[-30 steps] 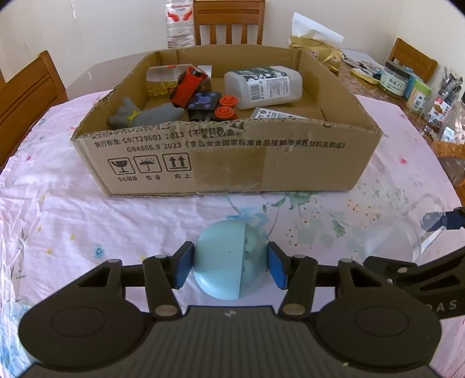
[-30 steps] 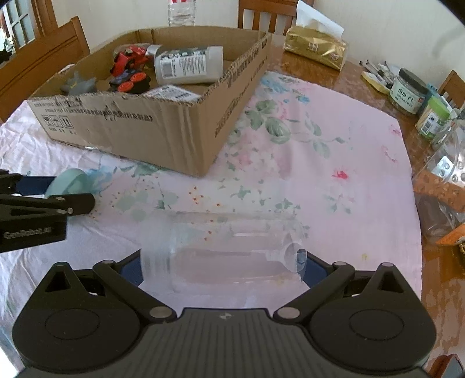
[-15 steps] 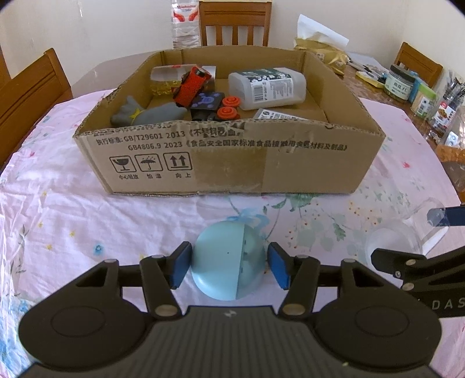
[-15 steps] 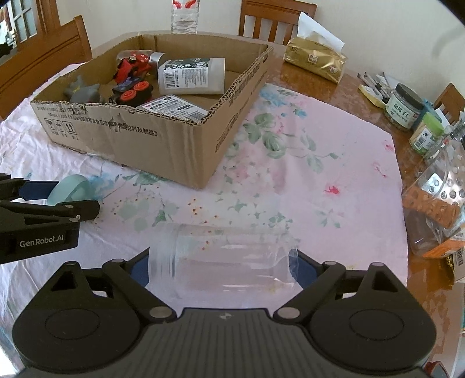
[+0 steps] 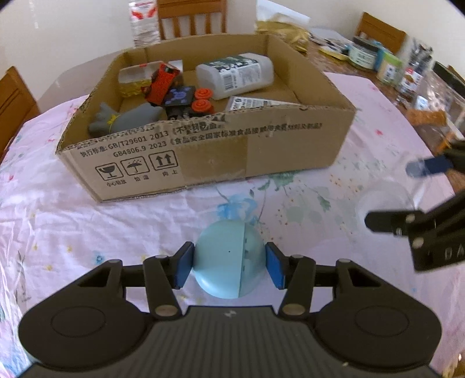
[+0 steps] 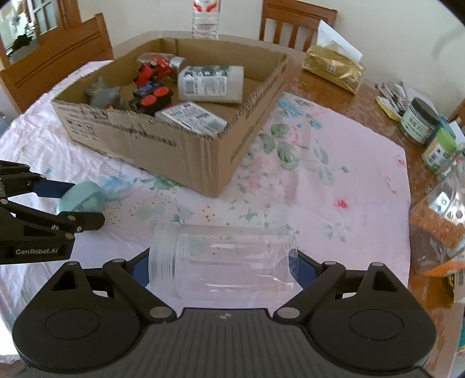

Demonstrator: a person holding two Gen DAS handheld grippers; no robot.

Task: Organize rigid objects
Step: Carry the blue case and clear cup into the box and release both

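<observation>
My left gripper (image 5: 229,269) is shut on a light blue rounded lid (image 5: 229,258), held above the floral tablecloth. My right gripper (image 6: 223,269) is shut on a clear plastic jar (image 6: 223,258) lying sideways between its fingers. The jar also shows faintly at the right of the left wrist view (image 5: 383,200). The blue lid and the left gripper show at the left of the right wrist view (image 6: 81,197). A cardboard box (image 5: 261,151) stands ahead and holds a white bottle (image 5: 235,75), red toy cars (image 5: 162,81) and a grey toy (image 5: 122,120).
The box also shows in the right wrist view (image 6: 180,154). A gold tissue pack (image 6: 334,69) and jars (image 6: 418,122) stand on the bare wooden table at the right. Wooden chairs (image 6: 296,20) ring the table. A water bottle (image 6: 205,17) stands behind the box.
Both grippers have risen with their objects, so the box interior shows more from above. The left view has tilted.
</observation>
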